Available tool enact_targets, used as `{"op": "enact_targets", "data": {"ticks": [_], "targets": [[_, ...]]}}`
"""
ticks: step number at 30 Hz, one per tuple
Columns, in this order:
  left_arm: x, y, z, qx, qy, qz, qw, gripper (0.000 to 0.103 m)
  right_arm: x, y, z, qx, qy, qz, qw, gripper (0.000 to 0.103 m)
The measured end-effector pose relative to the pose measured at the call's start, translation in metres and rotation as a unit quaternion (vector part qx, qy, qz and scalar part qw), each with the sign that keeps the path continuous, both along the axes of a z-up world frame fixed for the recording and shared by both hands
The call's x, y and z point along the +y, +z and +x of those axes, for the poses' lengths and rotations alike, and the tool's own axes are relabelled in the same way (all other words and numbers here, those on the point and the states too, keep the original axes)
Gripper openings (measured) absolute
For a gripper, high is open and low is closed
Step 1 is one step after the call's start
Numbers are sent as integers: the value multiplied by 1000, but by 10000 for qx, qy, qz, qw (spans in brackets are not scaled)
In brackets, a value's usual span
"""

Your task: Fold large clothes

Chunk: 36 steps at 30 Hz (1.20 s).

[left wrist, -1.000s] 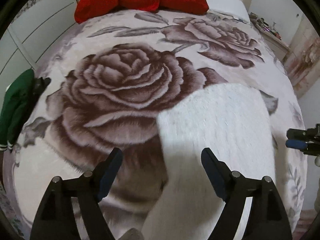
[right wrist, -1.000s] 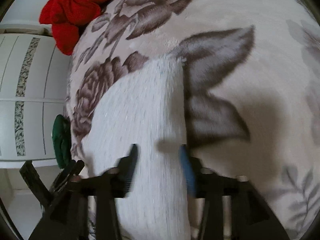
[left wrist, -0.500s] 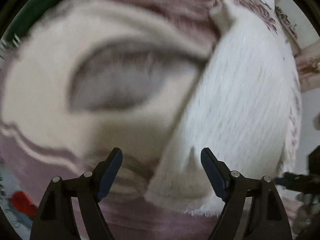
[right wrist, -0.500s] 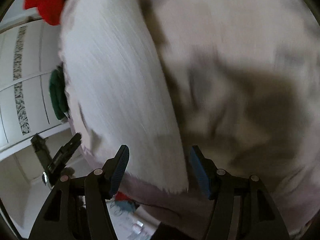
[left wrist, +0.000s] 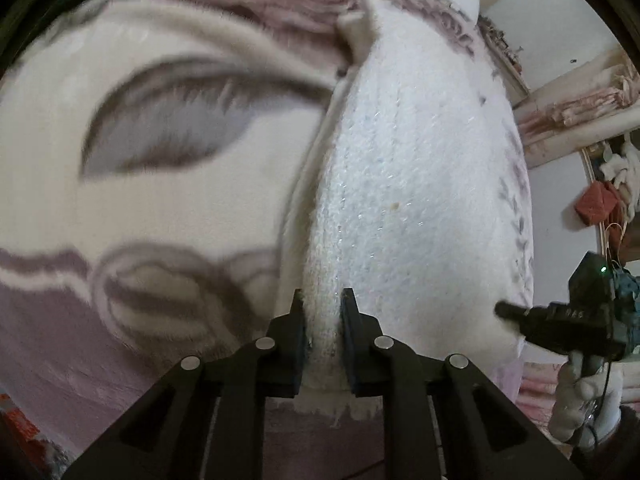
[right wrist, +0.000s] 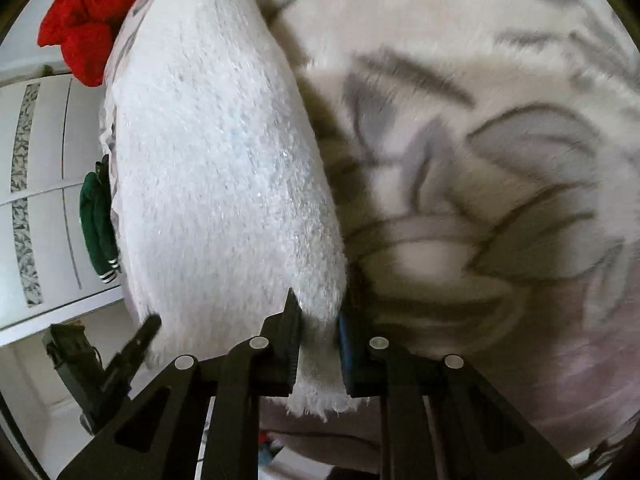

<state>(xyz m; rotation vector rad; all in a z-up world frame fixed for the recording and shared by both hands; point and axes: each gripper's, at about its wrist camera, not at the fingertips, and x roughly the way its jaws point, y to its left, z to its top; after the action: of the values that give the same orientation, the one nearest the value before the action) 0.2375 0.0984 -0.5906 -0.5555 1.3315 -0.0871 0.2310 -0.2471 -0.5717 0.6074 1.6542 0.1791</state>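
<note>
The white knitted garment point(left wrist: 404, 184) lies as a long folded strip on the rose-patterned blanket point(left wrist: 168, 92) that covers the bed, its near end at the bed's edge. Half a second ago both grippers hung over that near end with jaws spread; now both sets of jaws have just been closing and each pinches the fuzzy hem. The left gripper point(left wrist: 323, 312) clamps the strip's left near corner, with knit bulging between its pads. The right gripper point(right wrist: 318, 316) clamps the right near corner, a frayed tuft poking out below its jaws. In my judgement this marks the end of the reach and the start of the next fold: with both near corners caught, the end can likely be lifted and carried over toward the far end, by the red cushions point(right wrist: 86, 12).

Both grippers point steeply down at the bed edge, side by side, each visible at the edge of the other's view. A gloved hand point(left wrist: 584, 408) grips the right tool's handle. A dark green garment point(right wrist: 98, 224) lies apart at the bed's far side.
</note>
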Motion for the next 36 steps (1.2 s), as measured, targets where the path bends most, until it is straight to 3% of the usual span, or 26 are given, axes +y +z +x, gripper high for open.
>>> {"op": "enact_targets", "data": {"ticks": [4,8,10,11,12,15,17,19,20,21,22,23,26,31,36], "targets": [[4,-45,8,316,161,-170,9992,14,5,-31,2,333,76,-111,9994,18],[14,-34,13,228,28,-613,9979,23,-9,-38,5,580,-148,377,9975,36],[24,-30,13,199,17,-920,9956,33,-21,-40,2,576,-231,683,9957,47],[28,-32,12,177,35,-1079,9940,46,-26,-45,0,585,-260,850,9943,59],[33,-40,13,232,133,-1261,9917,58,-30,-51,-2,604,-267,1003,9928,64],[30,-67,23,390,235,-1759,9834,58,-28,-85,-6,836,-356,1745,9805,64],[17,-83,38,480,126,-1802,9824,58,-20,-103,-6,871,-327,2110,9731,65],[8,-82,48,369,63,-1727,9843,59,-11,-109,-3,759,-302,2267,9705,67],[3,-76,53,229,21,-1632,9863,59,-5,-108,-1,636,-317,2352,9693,67],[0,-71,51,131,-21,-1561,9877,58,-1,-106,-1,545,-315,2386,9691,54],[-5,-63,51,-13,-96,-1451,9894,51,8,-104,-1,452,-286,2411,9690,38],[-11,-57,50,-107,-176,-1324,9910,24,11,-102,-3,422,-386,2505,9664,18],[-18,-46,44,-244,-153,-1268,9915,15,18,-88,-12,336,-536,2239,9726,15],[-14,-10,4,-278,43,-1563,9873,14,21,-47,-57,504,-509,2304,9705,14],[-24,-1,-81,547,132,-1788,9823,14,17,-31,-150,1307,-435,2277,9640,14]]}}
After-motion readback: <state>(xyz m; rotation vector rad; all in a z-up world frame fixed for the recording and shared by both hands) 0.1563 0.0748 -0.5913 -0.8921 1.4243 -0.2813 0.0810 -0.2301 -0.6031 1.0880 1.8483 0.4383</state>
